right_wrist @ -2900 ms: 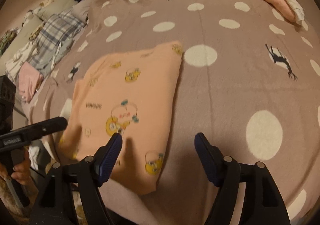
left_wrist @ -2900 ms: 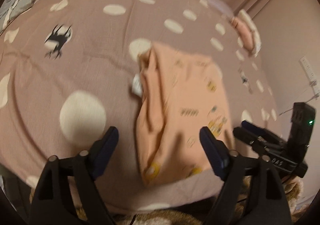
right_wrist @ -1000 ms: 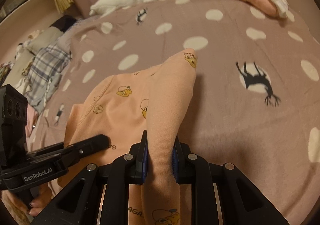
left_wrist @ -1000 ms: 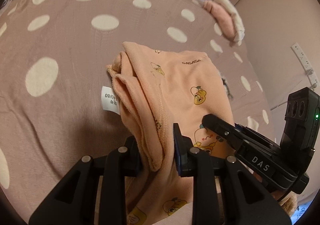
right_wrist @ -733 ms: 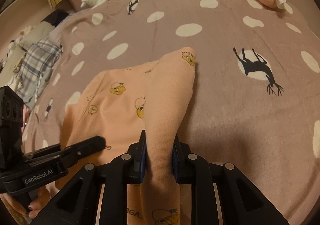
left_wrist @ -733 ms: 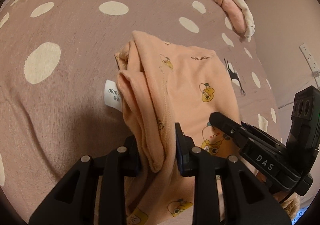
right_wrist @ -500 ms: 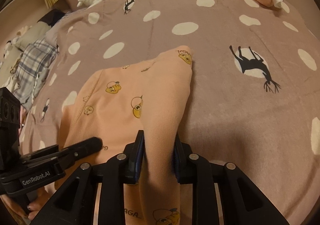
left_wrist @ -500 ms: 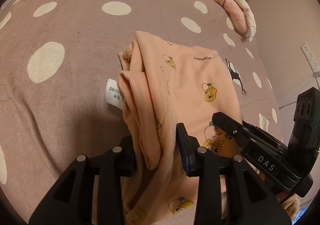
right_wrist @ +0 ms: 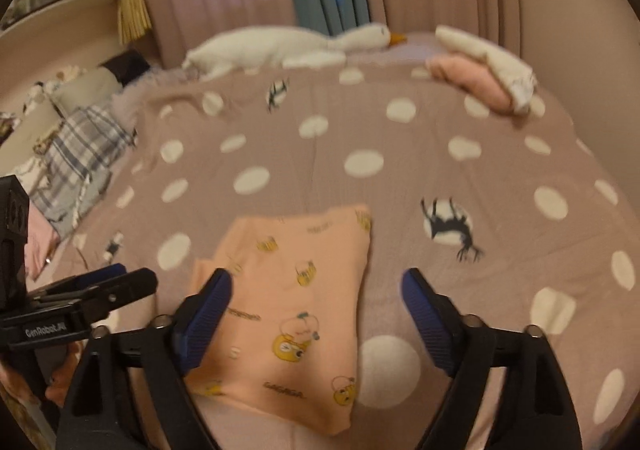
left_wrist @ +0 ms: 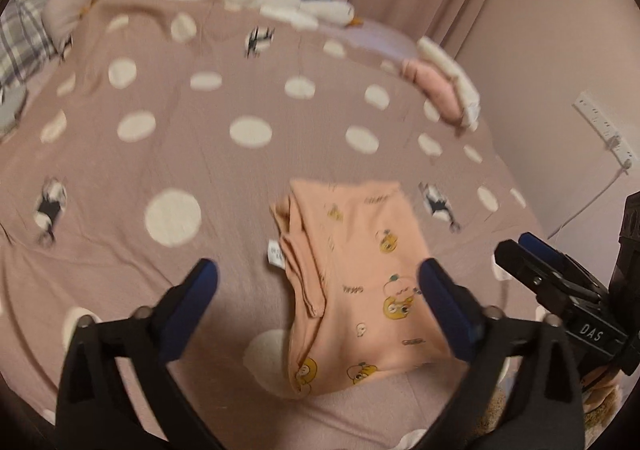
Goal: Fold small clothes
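A small peach garment point(left_wrist: 360, 282) with yellow cartoon prints lies folded flat on the dotted mauve bedspread point(left_wrist: 200, 170) near the front edge; its white label point(left_wrist: 275, 252) sticks out on the left. It also shows in the right wrist view point(right_wrist: 288, 298). My left gripper point(left_wrist: 316, 302) is open and empty, raised above the garment's left folded edge. My right gripper point(right_wrist: 316, 310) is open and empty, raised above the garment's right part. Each gripper shows in the other's view: the right one point(left_wrist: 552, 274), the left one point(right_wrist: 100, 286).
A white goose plush point(right_wrist: 288, 46) lies at the bed's far edge. A folded pink and white pile point(right_wrist: 484, 78) sits at the far right corner. Plaid and other clothes point(right_wrist: 80, 146) are heaped at the left. A wall with a power strip point(left_wrist: 604, 130) is to the right.
Both grippers have opened, let go of the peach garment and pulled back and up. The garment now lies flat, folded on the bed.
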Action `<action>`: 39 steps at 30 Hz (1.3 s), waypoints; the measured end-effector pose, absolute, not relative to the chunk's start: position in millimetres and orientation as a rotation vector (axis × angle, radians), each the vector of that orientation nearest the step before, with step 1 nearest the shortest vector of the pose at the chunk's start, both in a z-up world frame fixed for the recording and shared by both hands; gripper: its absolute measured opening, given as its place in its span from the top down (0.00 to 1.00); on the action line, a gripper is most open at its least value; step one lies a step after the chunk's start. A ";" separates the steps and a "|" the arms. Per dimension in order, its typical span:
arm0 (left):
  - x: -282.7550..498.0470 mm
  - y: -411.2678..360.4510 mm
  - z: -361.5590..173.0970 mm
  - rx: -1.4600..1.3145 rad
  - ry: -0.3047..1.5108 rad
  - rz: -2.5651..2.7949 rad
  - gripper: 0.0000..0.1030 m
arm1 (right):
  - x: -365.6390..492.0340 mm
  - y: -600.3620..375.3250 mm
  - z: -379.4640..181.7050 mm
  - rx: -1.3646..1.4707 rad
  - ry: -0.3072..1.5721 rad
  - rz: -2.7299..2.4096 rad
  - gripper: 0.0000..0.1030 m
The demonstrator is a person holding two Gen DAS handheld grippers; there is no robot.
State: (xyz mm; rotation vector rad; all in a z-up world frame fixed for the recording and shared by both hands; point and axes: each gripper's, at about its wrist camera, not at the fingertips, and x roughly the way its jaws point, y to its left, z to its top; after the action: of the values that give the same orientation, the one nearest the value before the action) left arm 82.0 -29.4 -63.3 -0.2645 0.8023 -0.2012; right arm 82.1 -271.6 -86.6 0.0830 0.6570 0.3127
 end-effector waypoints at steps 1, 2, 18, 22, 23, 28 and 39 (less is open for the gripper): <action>76.9 -28.1 -56.9 -0.257 0.783 -0.204 0.00 | 78.8 -272.4 -82.3 0.090 0.642 0.315 0.08; 72.3 -27.4 -51.3 -0.249 0.771 -0.202 0.00 | 74.3 -272.8 -77.9 0.096 0.627 0.319 0.08; 36.5 -39.4 -47.2 -0.197 0.769 -0.257 0.00 | 43.4 -267.6 -75.5 0.067 0.602 0.266 0.03; 35.2 -38.7 -48.9 -0.201 0.774 -0.254 0.00 | 40.7 -268.2 -77.0 0.064 0.608 0.258 0.03; 35.0 -38.1 -48.7 -0.203 0.775 -0.254 0.00 | 40.4 -268.1 -77.3 0.062 0.610 0.254 0.03; 34.5 -38.2 -49.2 -0.193 0.773 -0.244 0.00 | 39.1 -267.0 -79.8 0.053 0.617 0.242 0.03; 30.9 -38.4 -50.6 -0.198 0.782 -0.246 0.00 | 38.6 -268.0 -81.2 0.053 0.624 0.239 0.03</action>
State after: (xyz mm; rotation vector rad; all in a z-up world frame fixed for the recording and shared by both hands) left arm 30.9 -38.4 -50.6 -0.1980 0.7818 -0.2463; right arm 38.6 -268.0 -81.2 0.0528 0.6242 0.2387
